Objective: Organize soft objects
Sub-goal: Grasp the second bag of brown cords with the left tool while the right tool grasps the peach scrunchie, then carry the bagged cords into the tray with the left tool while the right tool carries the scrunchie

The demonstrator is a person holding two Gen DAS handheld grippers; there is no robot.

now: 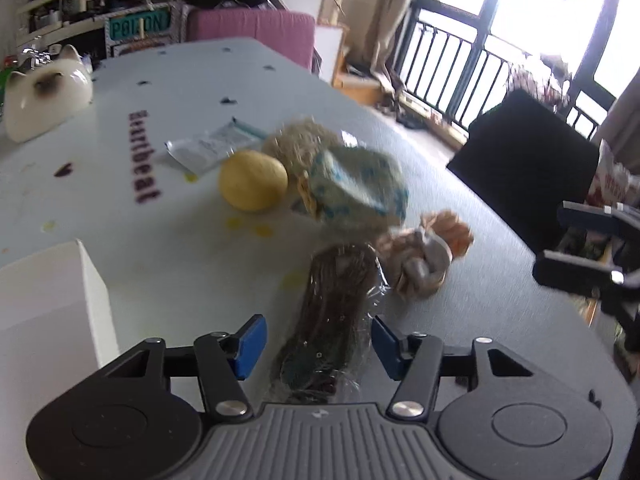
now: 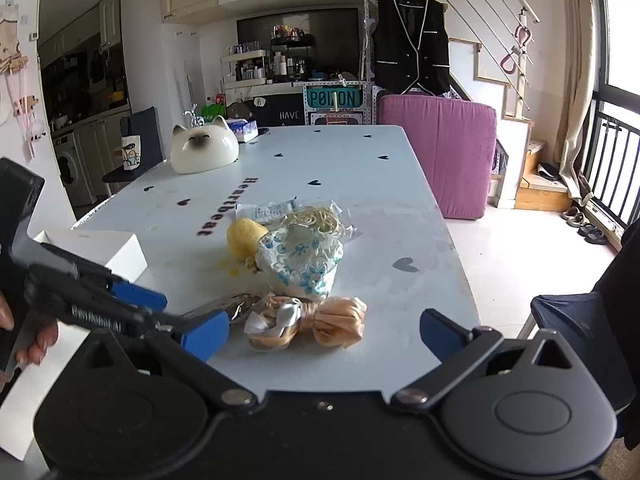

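Left tongs (image 1: pixel 316 344) straddle the near end of a dark cord bundle in clear wrap (image 1: pixel 332 312), blue pads half-spread on either side of it; whether the pads press the wrap yet cannot be told, though the placement suits a pick-up. Right tongs (image 2: pixel 324 332) are spread wide and empty, hovering just short of the peach ribbon bundle (image 2: pixel 308 320), probably the next target. The soft items sit clustered mid-bench: yellow sponge ball (image 1: pixel 252 180), floral cloth pouch (image 1: pixel 360 188), pale string bundle (image 2: pixel 316 216). A white box (image 1: pixel 52 300) stands open at the near left, likely the destination. Bench (image 1: pixel 460 320) is pale, printed with small hearts and a word, some yellow stains. Cat-face ornament (image 2: pixel 204 150) at the far end; pink cushion (image 2: pixel 440 156), shelves, balcony window behind.
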